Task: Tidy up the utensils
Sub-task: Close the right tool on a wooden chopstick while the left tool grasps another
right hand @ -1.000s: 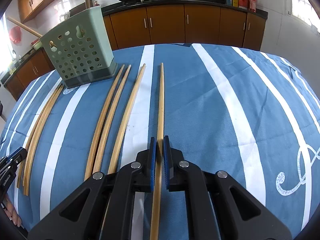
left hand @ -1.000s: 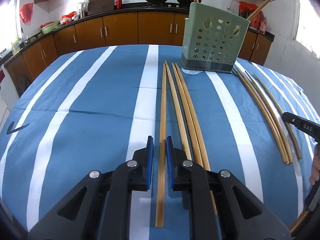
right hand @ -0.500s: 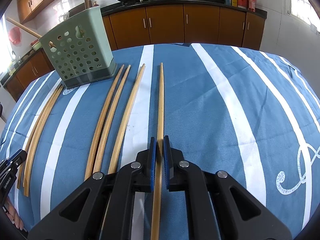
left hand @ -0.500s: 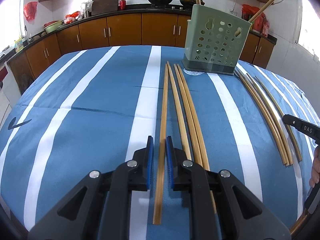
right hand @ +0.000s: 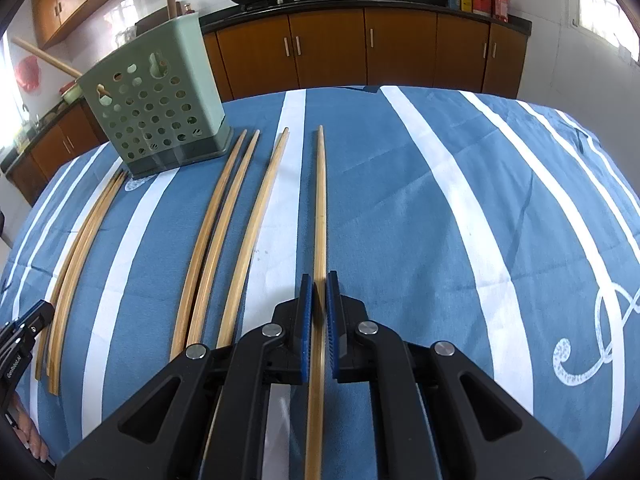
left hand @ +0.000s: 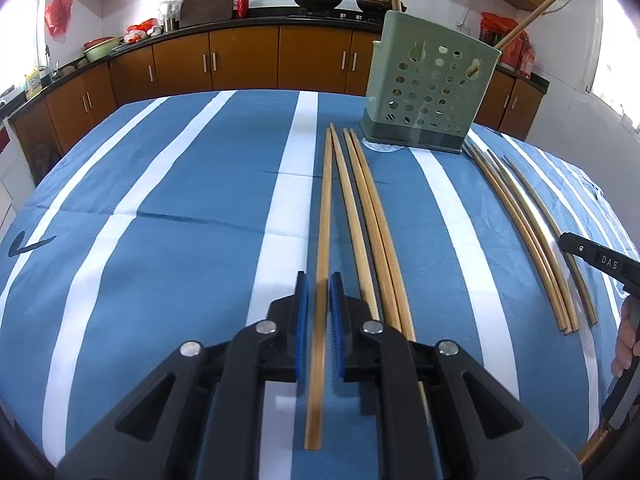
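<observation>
Leftmost chopstick (left hand: 322,240) of the left group flat on the striped tablecloth (left hand: 160,200), clamped between the pads of the left gripper (left hand: 317,292), jaws just drawn in on it. Rightmost chopstick (right hand: 320,216) likewise pinched in the right gripper (right hand: 317,292). Further chopsticks (right hand: 224,240) loose alongside, more near the green holder (left hand: 432,92), already holding two sticks. Step judged: grasp made, lift pending. Next: raise, tip upright, lower into the holder's open top without nudging neighbours.

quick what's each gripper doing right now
left gripper: closed on a chopstick
right gripper: closed on a chopstick
</observation>
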### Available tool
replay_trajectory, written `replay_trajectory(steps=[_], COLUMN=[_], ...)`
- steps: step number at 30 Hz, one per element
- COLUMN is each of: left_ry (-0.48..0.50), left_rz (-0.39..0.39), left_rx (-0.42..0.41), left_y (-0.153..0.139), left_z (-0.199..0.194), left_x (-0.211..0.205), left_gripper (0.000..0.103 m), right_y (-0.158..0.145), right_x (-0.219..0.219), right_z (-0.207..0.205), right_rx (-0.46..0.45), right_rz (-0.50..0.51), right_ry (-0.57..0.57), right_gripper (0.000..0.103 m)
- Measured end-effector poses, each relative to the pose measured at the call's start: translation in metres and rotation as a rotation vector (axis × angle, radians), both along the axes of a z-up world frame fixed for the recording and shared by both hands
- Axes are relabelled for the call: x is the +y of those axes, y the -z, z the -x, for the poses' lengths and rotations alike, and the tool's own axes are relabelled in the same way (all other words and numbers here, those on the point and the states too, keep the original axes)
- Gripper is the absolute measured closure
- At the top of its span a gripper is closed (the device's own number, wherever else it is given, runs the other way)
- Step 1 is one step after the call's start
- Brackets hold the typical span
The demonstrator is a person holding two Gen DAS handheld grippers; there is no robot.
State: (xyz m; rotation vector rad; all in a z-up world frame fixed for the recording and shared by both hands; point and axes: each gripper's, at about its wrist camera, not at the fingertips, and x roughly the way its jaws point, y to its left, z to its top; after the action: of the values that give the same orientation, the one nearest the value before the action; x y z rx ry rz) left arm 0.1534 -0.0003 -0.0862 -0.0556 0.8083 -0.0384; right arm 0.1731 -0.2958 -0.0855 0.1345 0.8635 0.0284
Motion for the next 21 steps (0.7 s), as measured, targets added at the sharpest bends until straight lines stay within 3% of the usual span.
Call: replay_trajectory(steps=[12, 17, 21], left_ry=[0.092, 0.109, 0.125], left_rz=[0.004, 0.066, 0.03], left_rx=[0.048, 0.074, 0.081], left_y=[-0.002, -0.002, -0.003], left_z=[-0.021, -0.031, -0.032], left_x=[0.004, 0.015, 0.011], left_gripper=[0.095, 0.095, 0.095], right_y=[0.001, 0.001, 0.001], right_x=[-0.005, -0.003, -0.004], right_z=[0.014, 0.013, 0.013], right_rx=[-0.003, -0.003, -0.003], right_rz=[-0.082, -0.074, -0.083], right_ry=[0.045, 0.047, 0.053], right_gripper=[0.095, 0.095, 0.095])
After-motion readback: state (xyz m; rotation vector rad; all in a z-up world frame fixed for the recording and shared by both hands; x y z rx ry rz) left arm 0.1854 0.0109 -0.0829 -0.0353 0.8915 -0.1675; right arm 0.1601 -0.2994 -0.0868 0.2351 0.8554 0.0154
